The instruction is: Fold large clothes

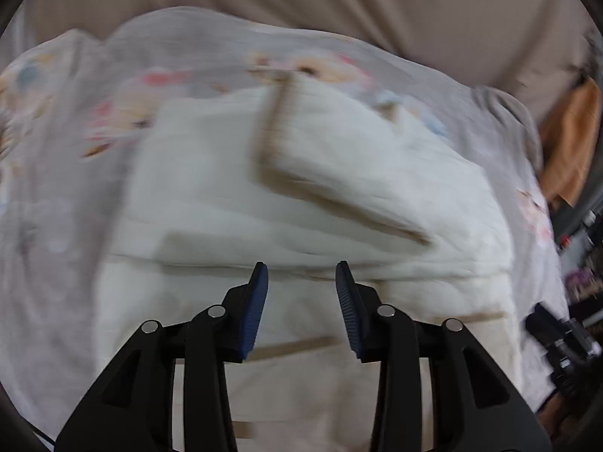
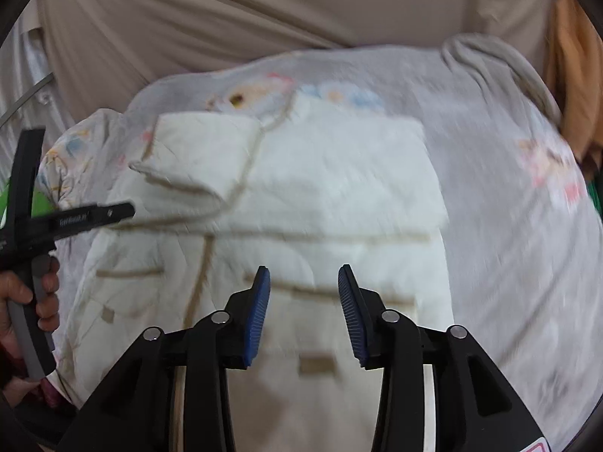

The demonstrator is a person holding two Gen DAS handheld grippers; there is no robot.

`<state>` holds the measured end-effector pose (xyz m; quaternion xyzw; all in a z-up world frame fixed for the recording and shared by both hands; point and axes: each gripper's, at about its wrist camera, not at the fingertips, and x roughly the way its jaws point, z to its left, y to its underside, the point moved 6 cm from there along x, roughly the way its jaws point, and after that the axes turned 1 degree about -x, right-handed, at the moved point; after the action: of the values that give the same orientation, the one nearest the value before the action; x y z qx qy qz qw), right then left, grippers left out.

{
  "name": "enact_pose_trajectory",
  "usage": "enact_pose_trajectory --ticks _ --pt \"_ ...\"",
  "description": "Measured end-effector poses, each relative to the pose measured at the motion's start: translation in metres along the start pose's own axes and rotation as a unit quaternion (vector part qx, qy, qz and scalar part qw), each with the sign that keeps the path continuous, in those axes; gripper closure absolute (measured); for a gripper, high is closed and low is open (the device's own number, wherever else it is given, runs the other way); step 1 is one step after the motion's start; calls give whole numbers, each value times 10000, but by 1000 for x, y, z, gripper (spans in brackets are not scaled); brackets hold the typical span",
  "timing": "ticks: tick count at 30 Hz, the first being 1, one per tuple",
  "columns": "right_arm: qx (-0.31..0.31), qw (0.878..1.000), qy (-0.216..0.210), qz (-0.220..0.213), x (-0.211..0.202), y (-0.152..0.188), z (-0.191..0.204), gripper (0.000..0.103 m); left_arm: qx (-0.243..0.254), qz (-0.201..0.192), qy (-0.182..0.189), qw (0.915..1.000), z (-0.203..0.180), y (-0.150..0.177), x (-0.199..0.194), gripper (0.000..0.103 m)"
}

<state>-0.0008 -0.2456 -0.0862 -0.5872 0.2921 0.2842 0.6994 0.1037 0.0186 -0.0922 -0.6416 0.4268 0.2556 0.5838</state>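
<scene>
Your left hand-held gripper (image 1: 301, 275) hangs spread over the near half of the cream quilted jacket (image 1: 309, 188), nothing between its blue pads (image 1: 254, 312). Your right hand-held gripper (image 2: 303, 278) is spread too, empty, above the same jacket's (image 2: 301, 188) lower front. The jacket lies partly folded on a grey printed bedsheet (image 2: 490, 173). Only the right view shows your left hand (image 2: 22, 301) gripping its handle; the left view is blurrier.
</scene>
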Motion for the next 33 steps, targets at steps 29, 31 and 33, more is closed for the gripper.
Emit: enact_pose_trajectory --ticks 29,31,33 --pt "1896 9818 122 50 44 -31 -75 54 -1387 184 -4 9902 84 3 18 36" --pt "1884 9820 114 -99 40 -40 -80 50 -1665 130 334 9854 75 1 13 30" --pt "1956 9805 172 -113 47 -49 -88 47 -1808 191 471 9822 68 -1 19 27"
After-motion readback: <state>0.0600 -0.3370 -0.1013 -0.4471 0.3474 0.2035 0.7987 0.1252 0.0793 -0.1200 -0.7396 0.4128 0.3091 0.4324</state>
